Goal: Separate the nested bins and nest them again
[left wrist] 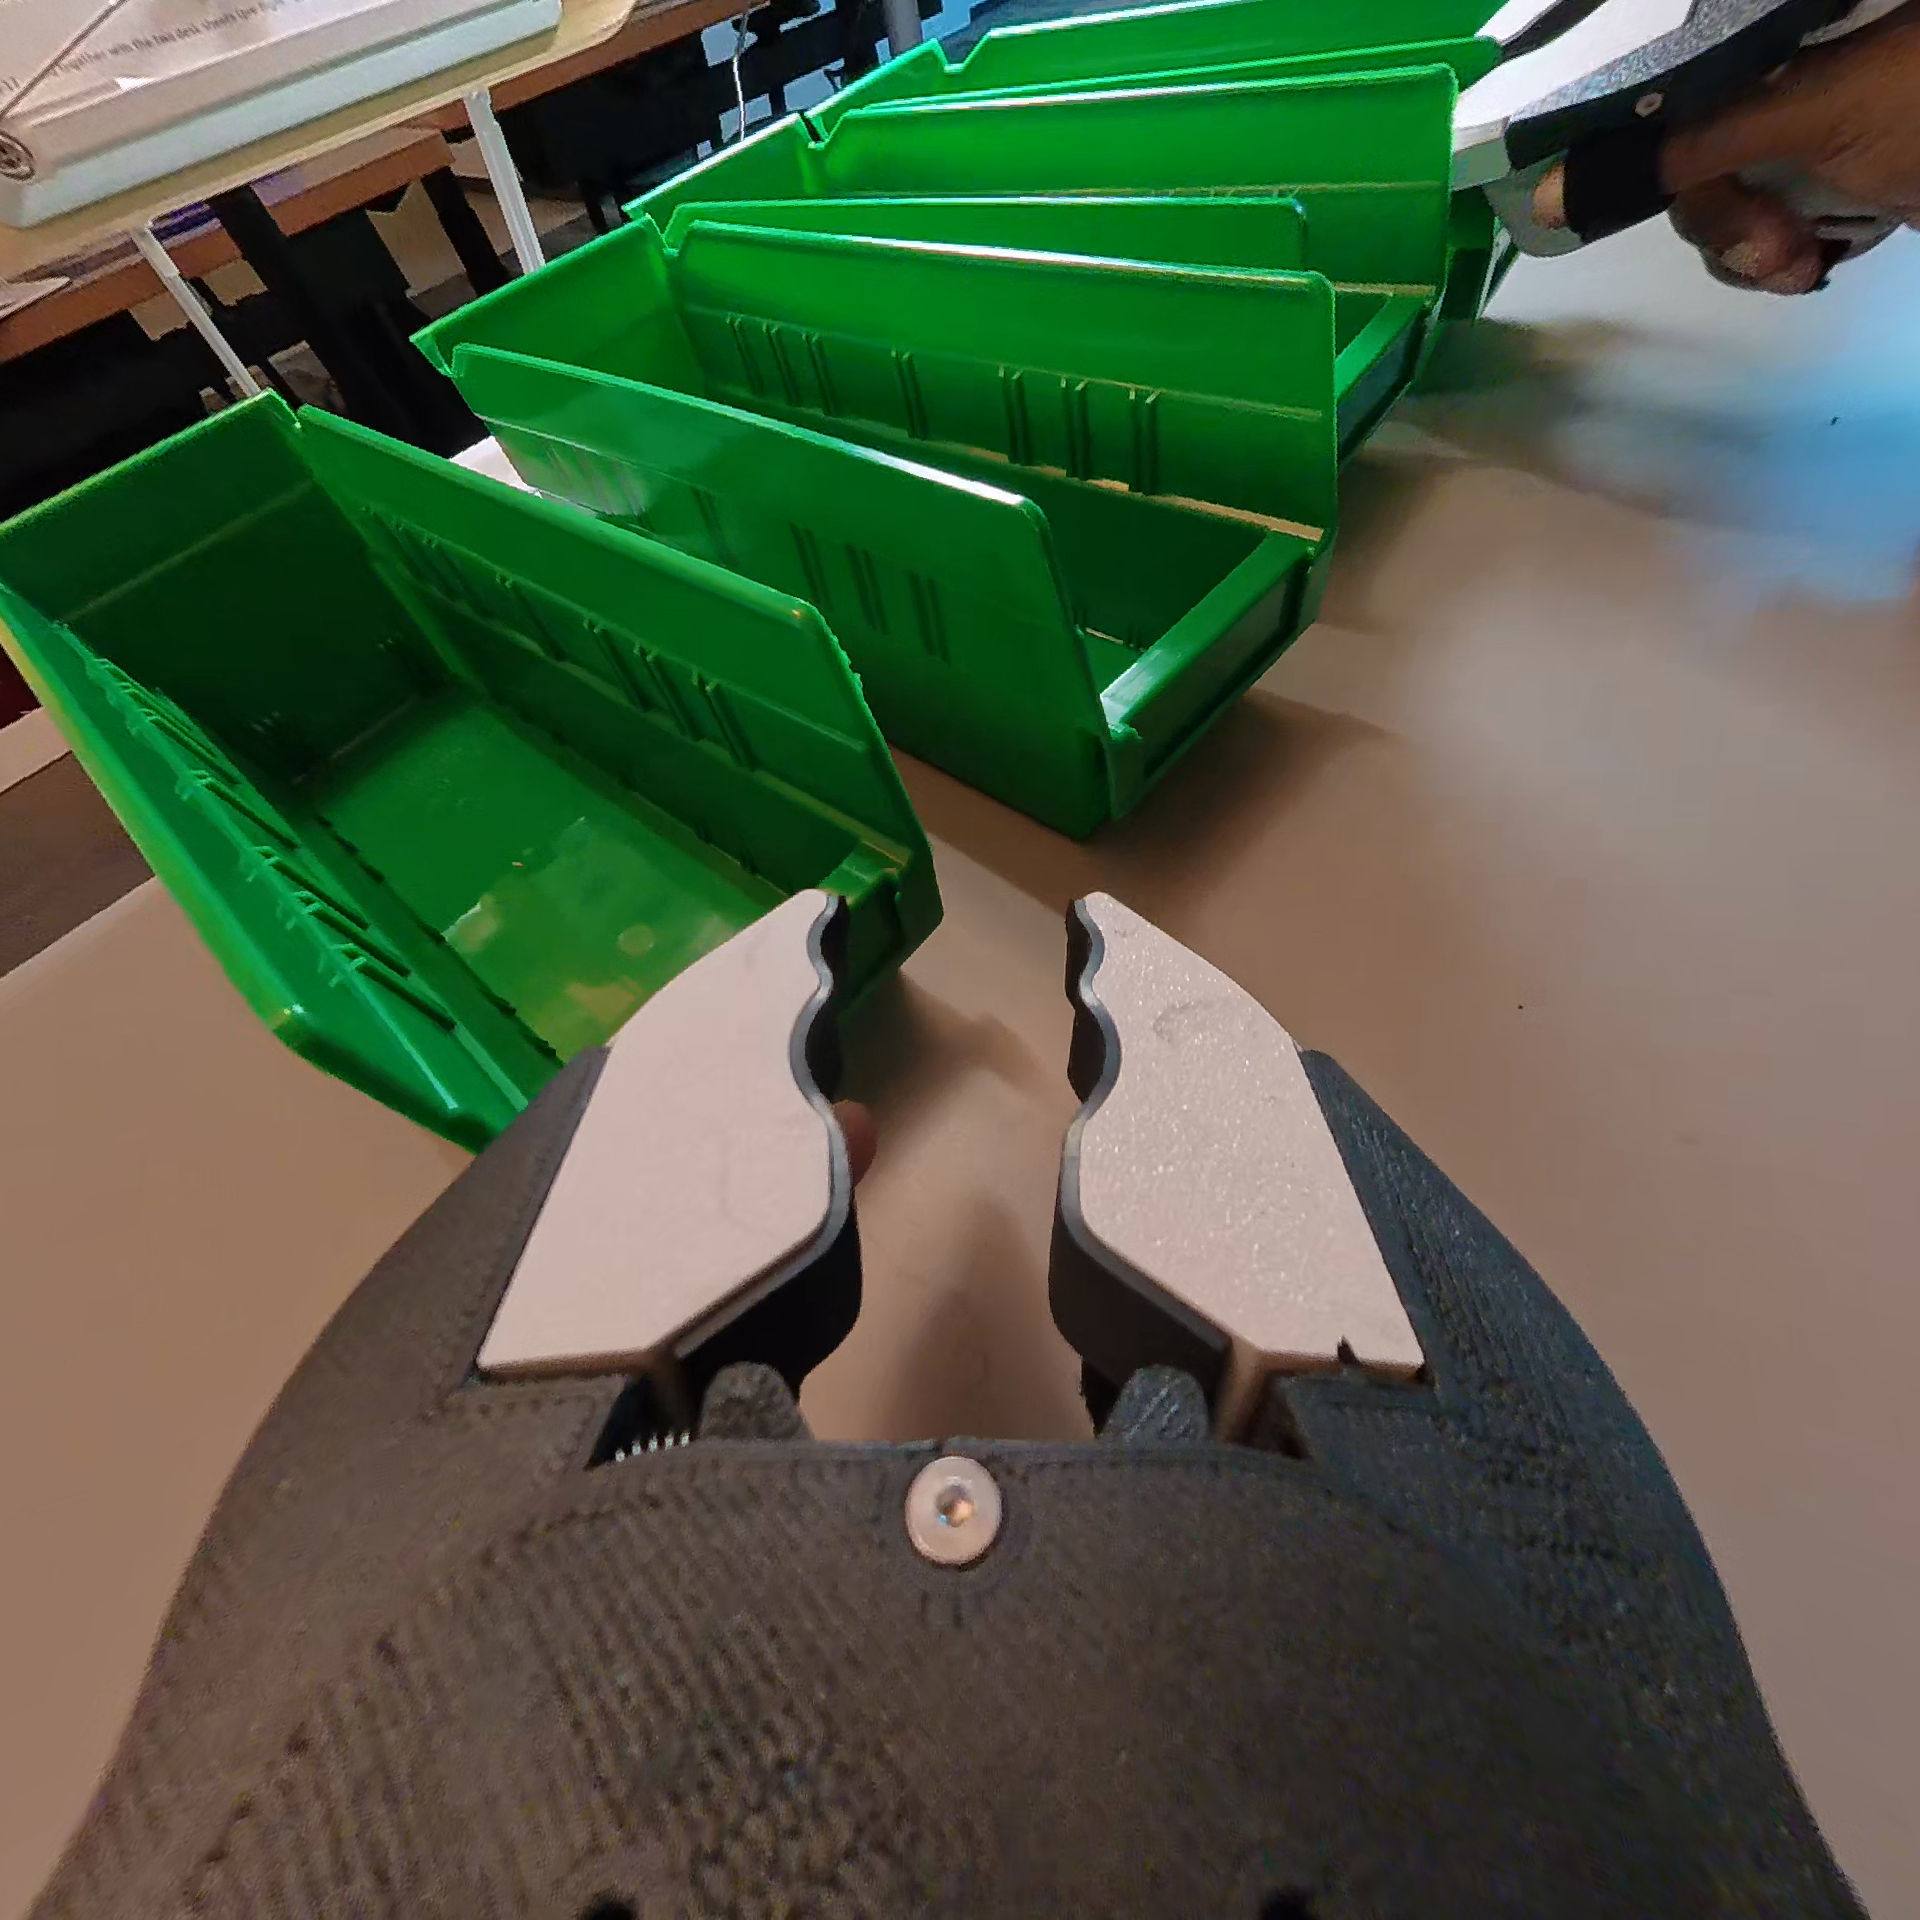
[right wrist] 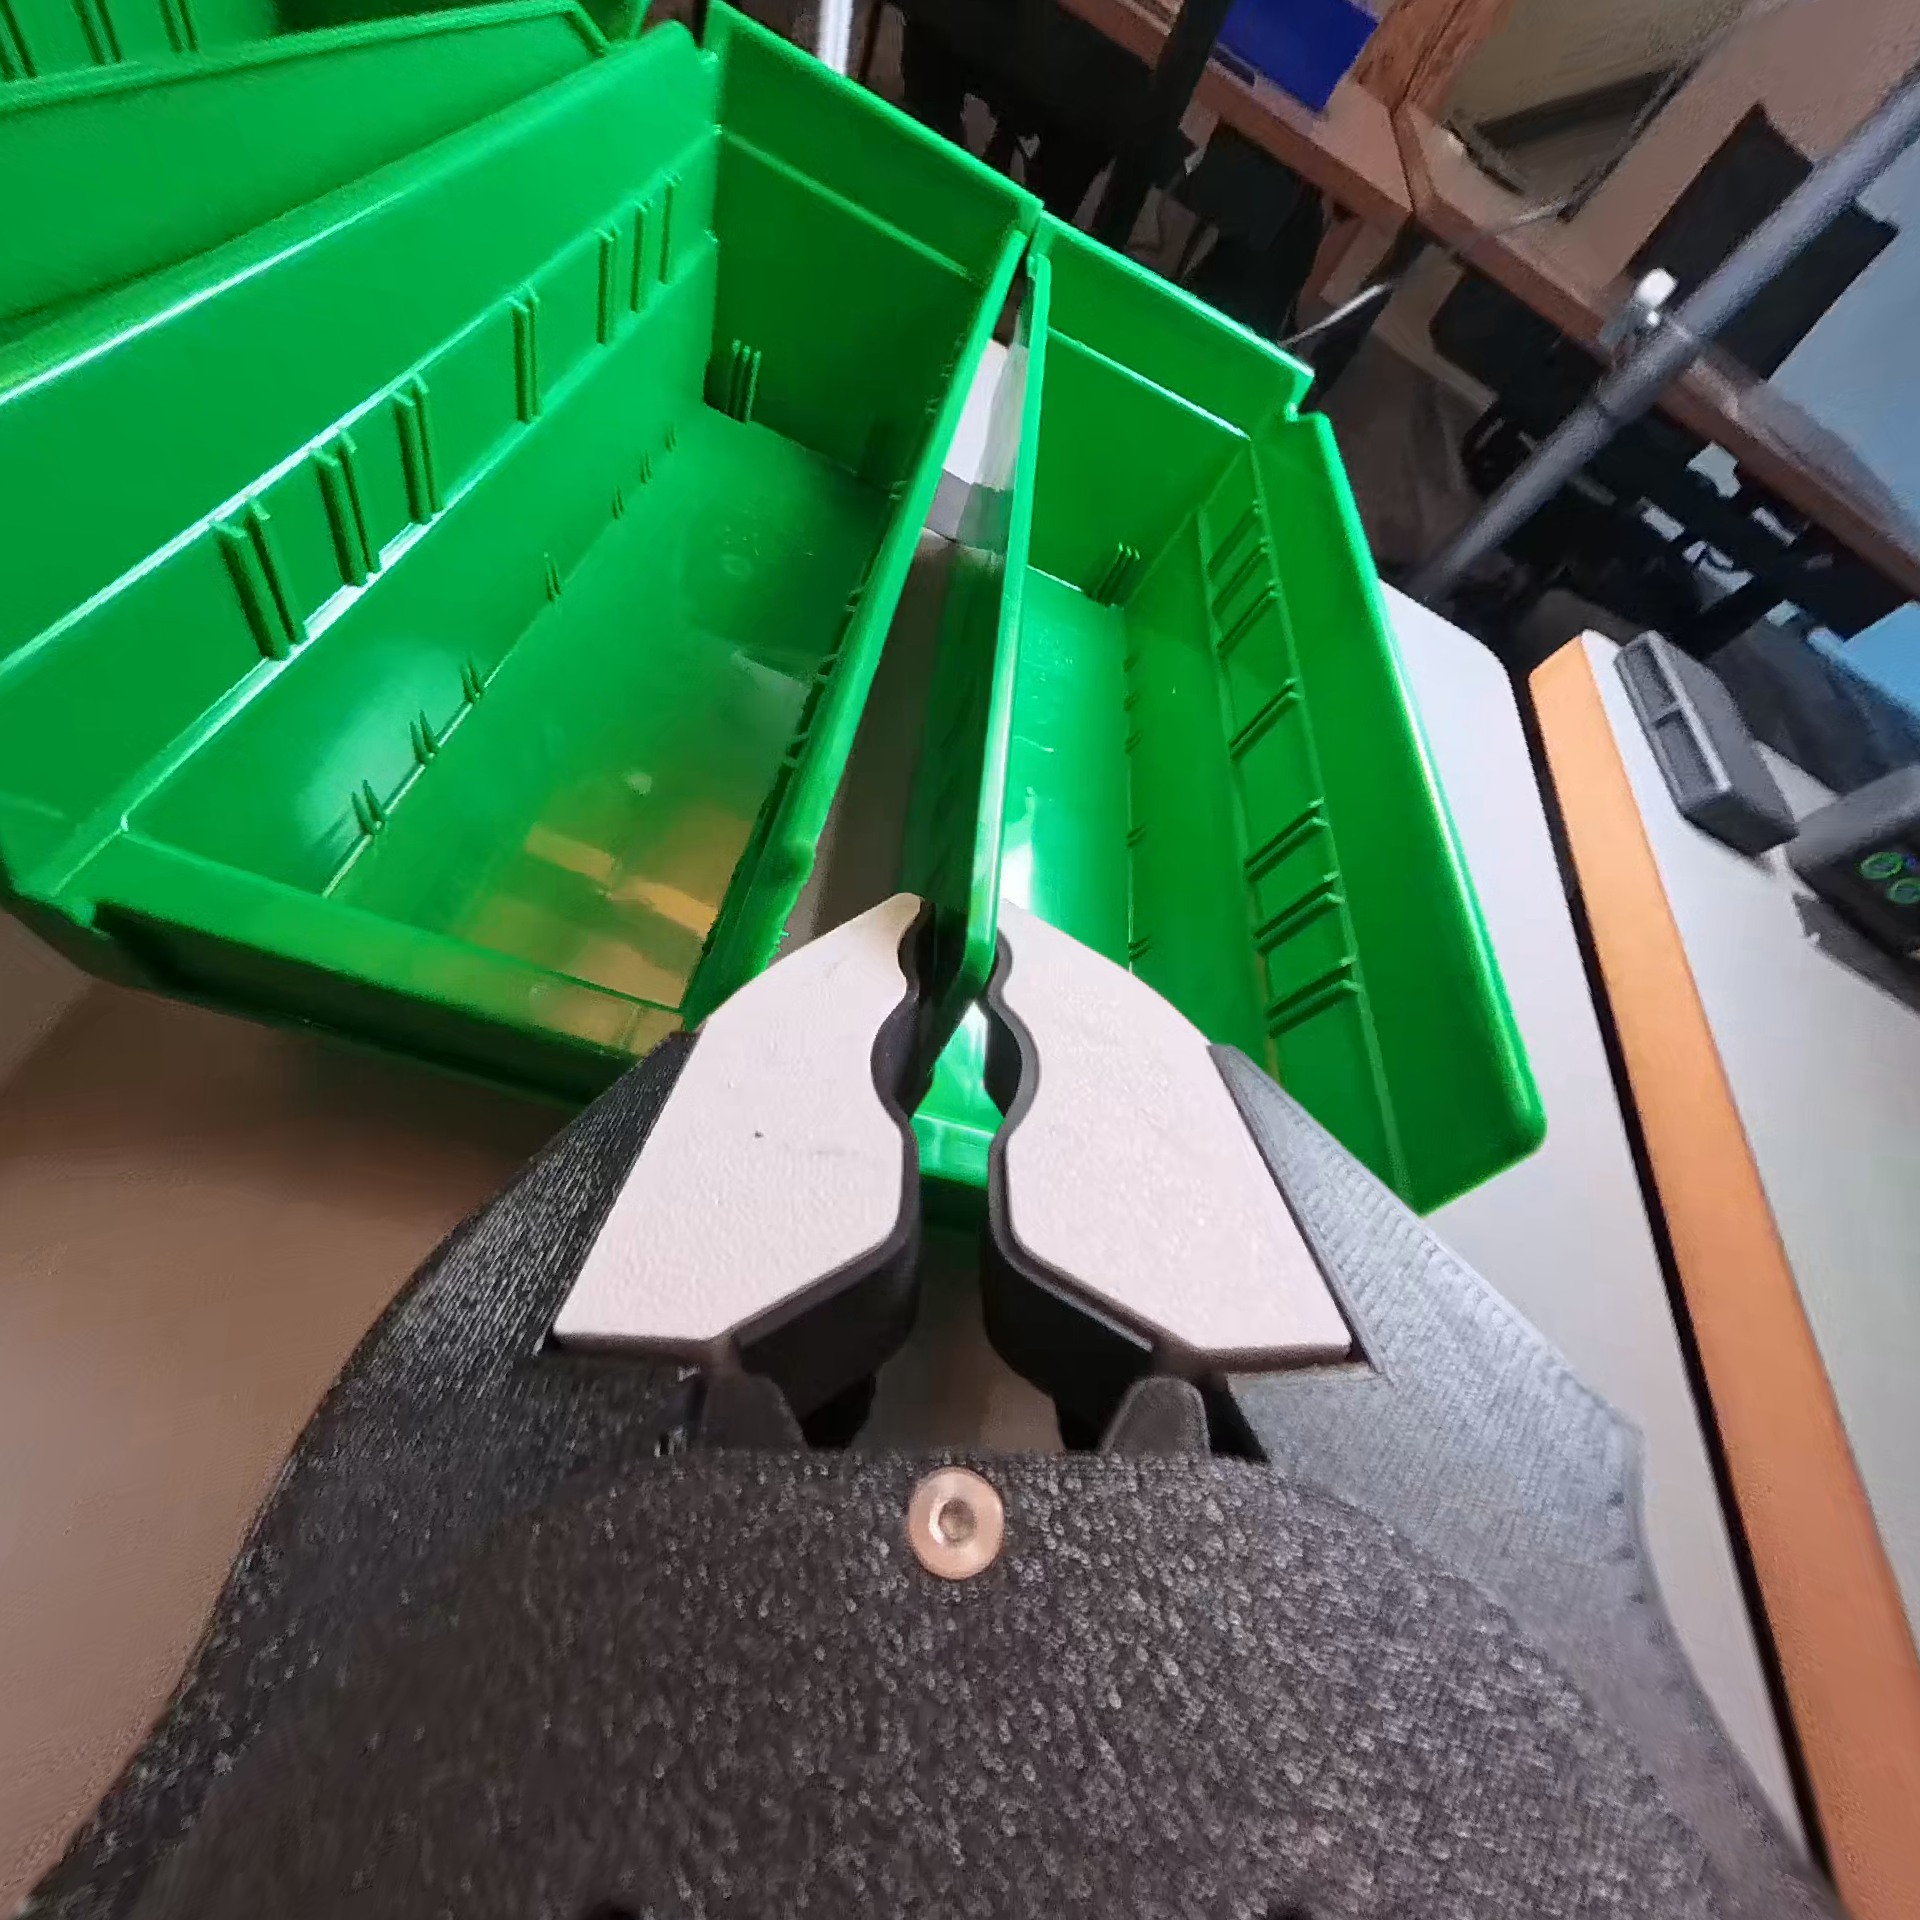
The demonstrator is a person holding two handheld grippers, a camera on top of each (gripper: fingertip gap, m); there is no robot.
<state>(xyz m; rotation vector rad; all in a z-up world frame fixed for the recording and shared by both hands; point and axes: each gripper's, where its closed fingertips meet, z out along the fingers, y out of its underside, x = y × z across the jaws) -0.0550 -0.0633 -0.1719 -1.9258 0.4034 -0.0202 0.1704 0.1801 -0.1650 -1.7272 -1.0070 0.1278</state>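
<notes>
Where the green bins fan out in a row across the beige tabletop (left wrist: 1558, 935), we see them all standing apart, open side up, none nested in another. In the left wrist view the nearest bin (left wrist: 436, 790) sits at the left, tilted slightly, with its low front lip toward us. Beyond it the second bin (left wrist: 935, 644) lies to the right and farther off, and at least two more bins (left wrist: 1091, 260) follow toward the far right corner.

In the right wrist view we hold the right gripper (right wrist: 961, 935) pinched onto the thin near-left side wall of the rightmost bin (right wrist: 1299, 831), one finger on each face of the wall just behind its front corner. This bin sits close to the right edge of the tabletop, and a neighbouring bin (right wrist: 468, 623) lies just to its left, the two long walls nearly touching at the near end and spreading apart farther back.

Our left gripper (left wrist: 951, 925) hovers low over the tabletop with its fingers spread and nothing between them; its left finger (left wrist: 727, 1091) is just beside the front right corner of the nearest bin.

At the far right of the left wrist view we see a hand (left wrist: 1787, 177) holding the other gripper. Beyond the tabletop stand wooden desks (right wrist: 1558, 208), dark furniture and a white board (left wrist: 208, 94) at the far left.
</notes>
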